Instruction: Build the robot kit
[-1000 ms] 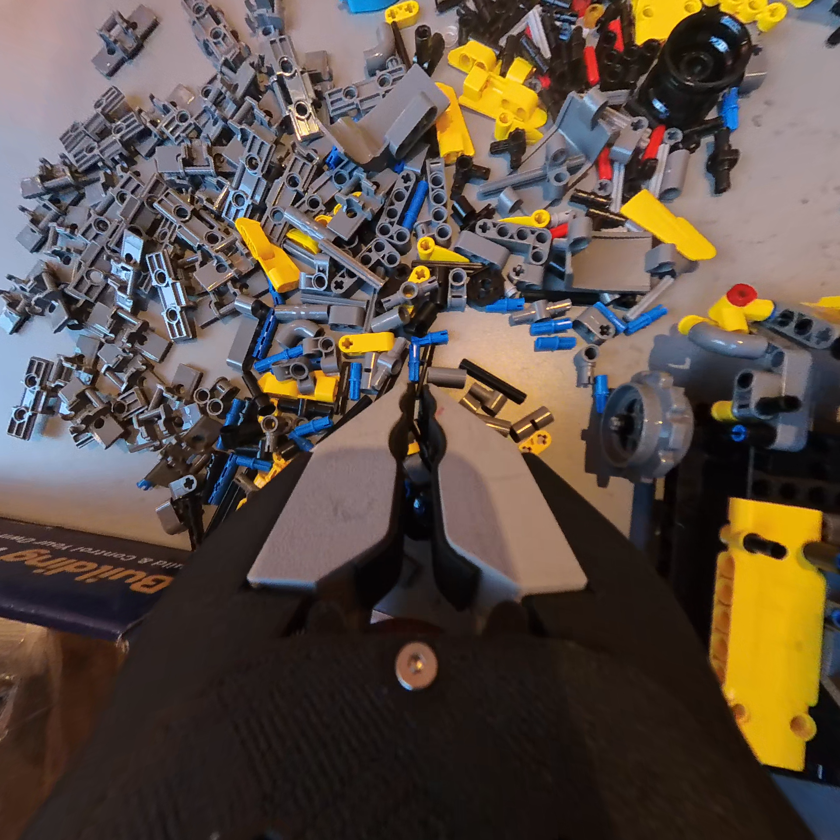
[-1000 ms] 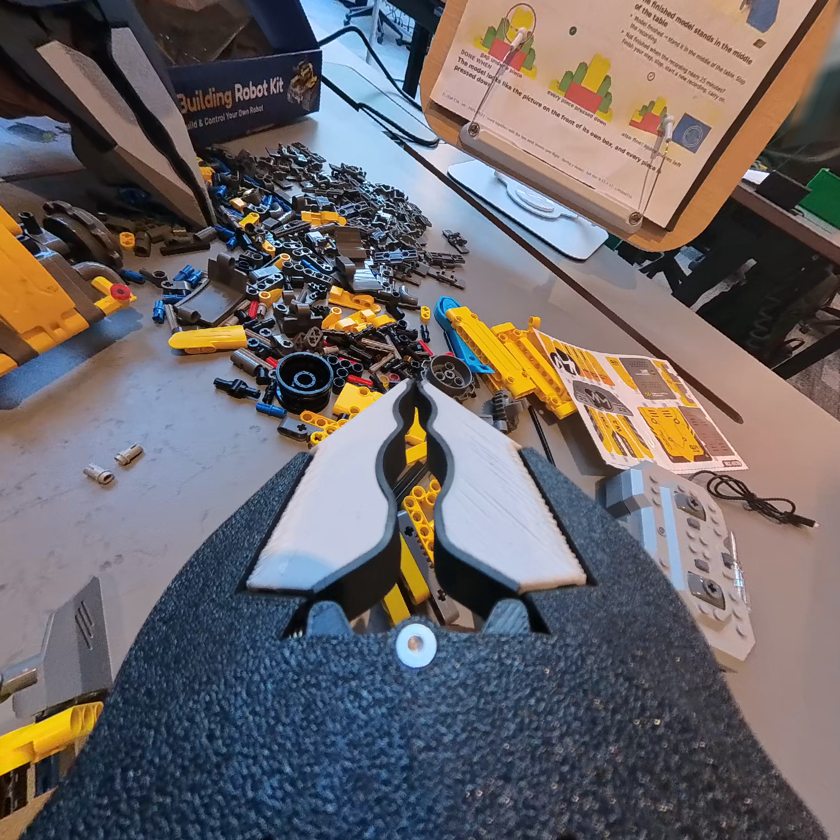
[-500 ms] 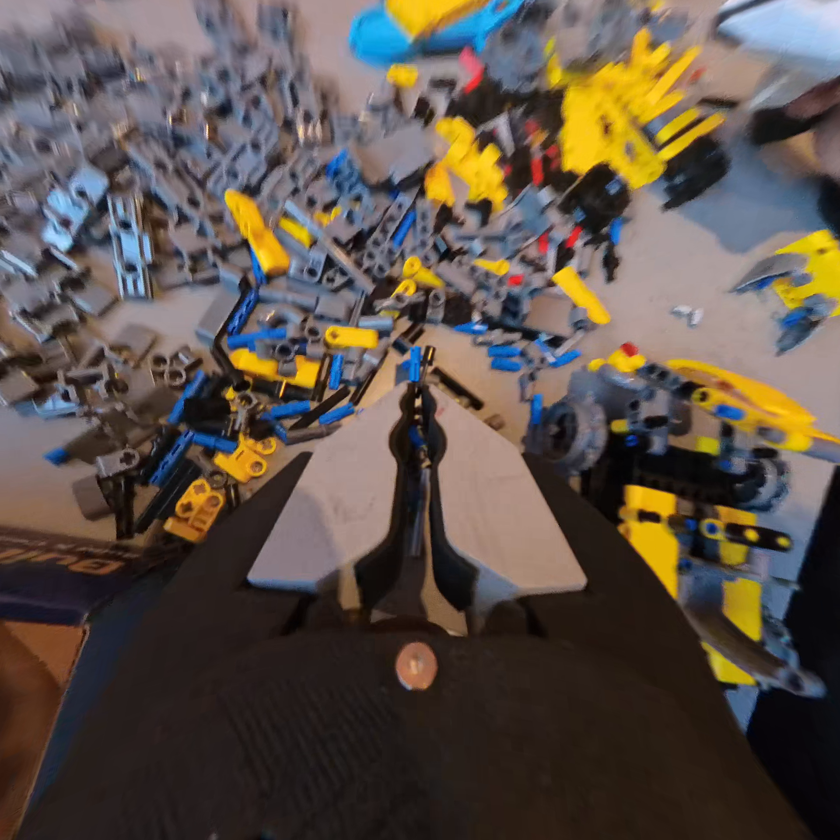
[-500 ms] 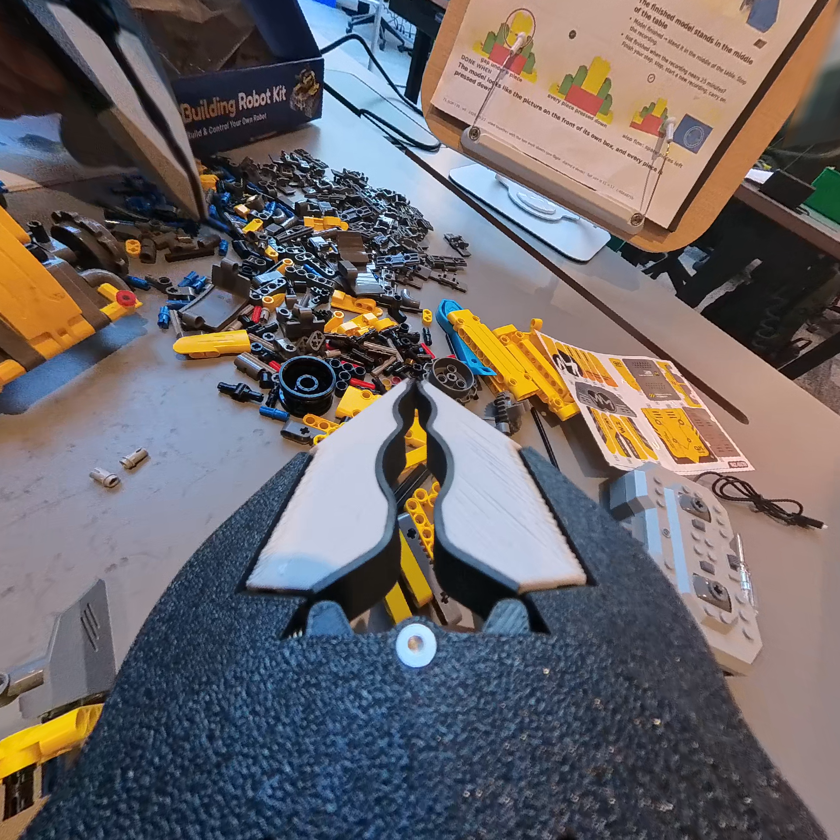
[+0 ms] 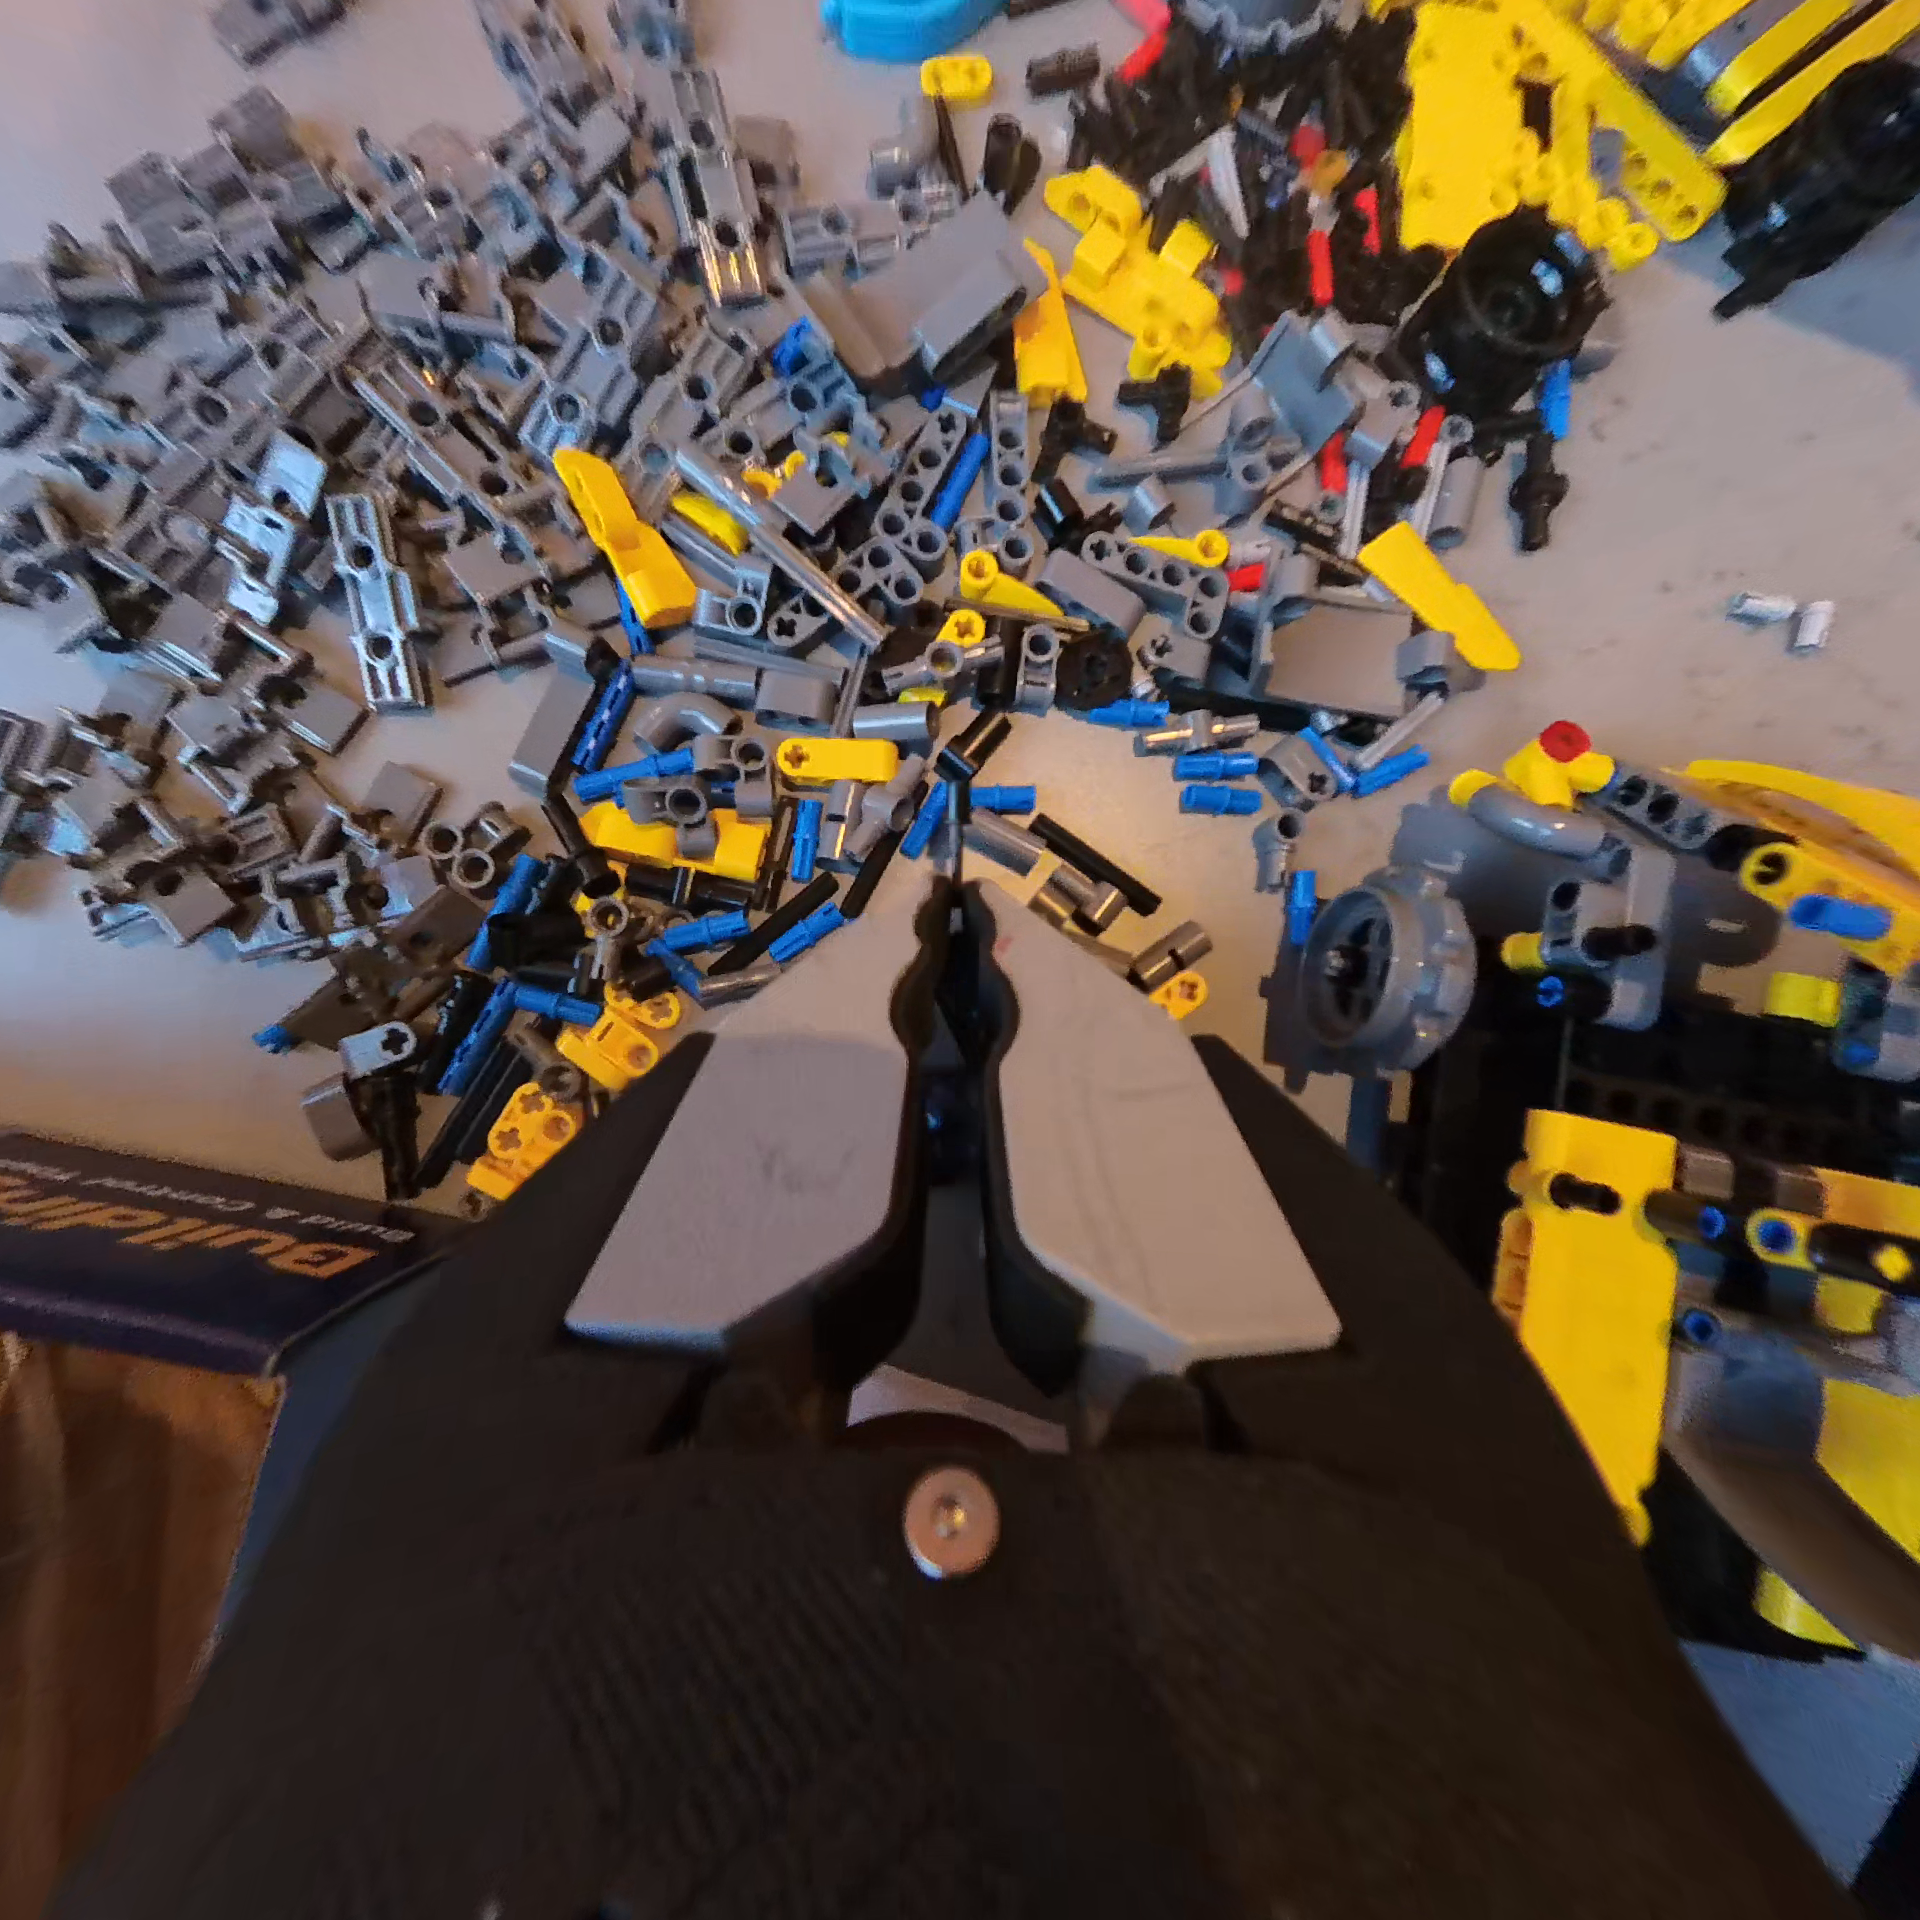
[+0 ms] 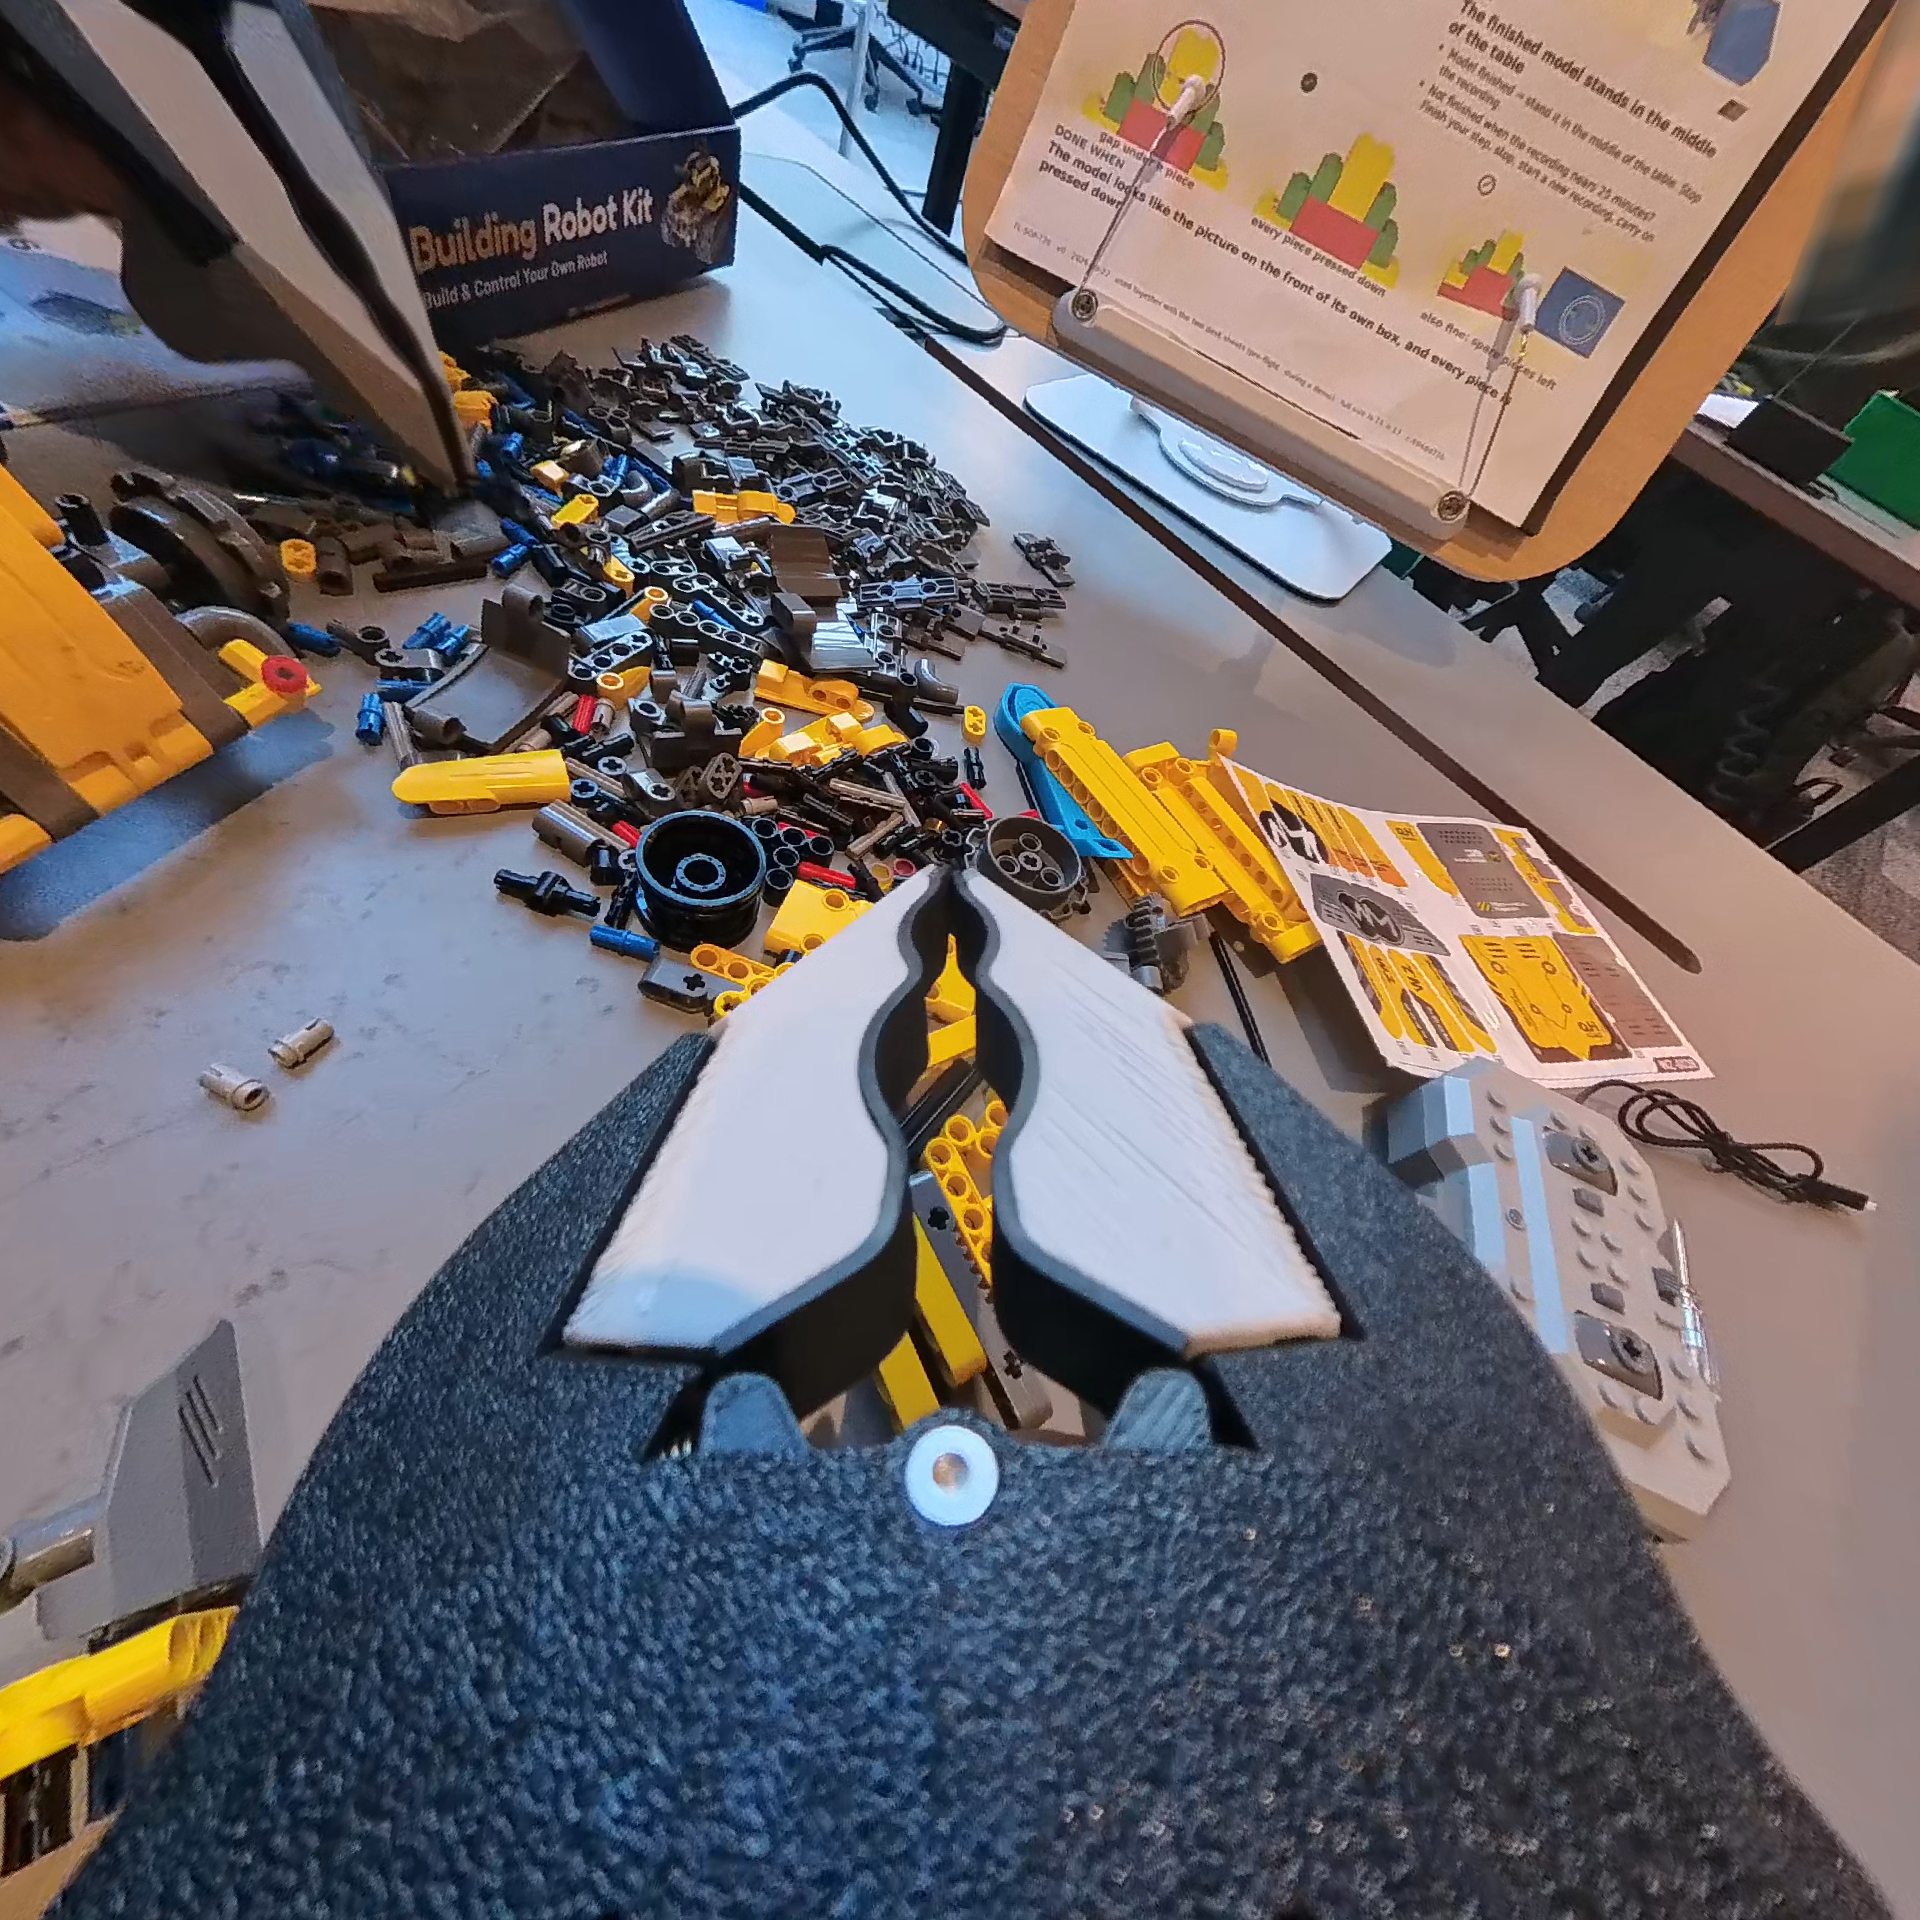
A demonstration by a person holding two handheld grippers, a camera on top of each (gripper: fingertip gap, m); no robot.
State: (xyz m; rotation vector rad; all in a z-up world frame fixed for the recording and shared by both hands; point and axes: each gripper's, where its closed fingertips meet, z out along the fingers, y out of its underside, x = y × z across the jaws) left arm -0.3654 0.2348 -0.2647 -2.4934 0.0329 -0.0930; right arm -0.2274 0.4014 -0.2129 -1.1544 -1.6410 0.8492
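My left gripper (image 5: pixel 954 888) is shut on a thin black piece (image 5: pixel 953 831) that sticks out past its tips. It hangs low over a pile of blue pins (image 5: pixel 1216 767), grey connectors (image 5: pixel 312 520) and yellow pieces. In the right wrist view the left gripper (image 6: pixel 457 473) points down into the far left of that pile. A partly built yellow and grey model (image 5: pixel 1590 1278) stands right of the left gripper and also shows in the right wrist view (image 6: pixel 62 675). My right gripper (image 6: pixel 951 878) is shut and empty, above yellow beams (image 6: pixel 961 1174) near a black wheel (image 6: pixel 701 868).
A dark blue kit box (image 6: pixel 561 239) stands behind the pile. A wooden stand with an instruction sheet (image 6: pixel 1351 208) is at the back right. A sticker sheet (image 6: pixel 1455 935), a grey hub block (image 6: pixel 1558 1247) and a black cable (image 6: pixel 1725 1153) lie to the right. Two small grey pins (image 6: pixel 265 1060) lie to the left. The black wheel (image 6: pixel 701 868) is closer to my right gripper, around 7 centimeters from its tips; the left tips are 15 centimeters off. The left camera catches it too, in the left wrist view (image 5: pixel 1554 265).
My left gripper rose away from the pile with the thin piece at its tips, then came back down close to it. My right gripper has hardly moved.
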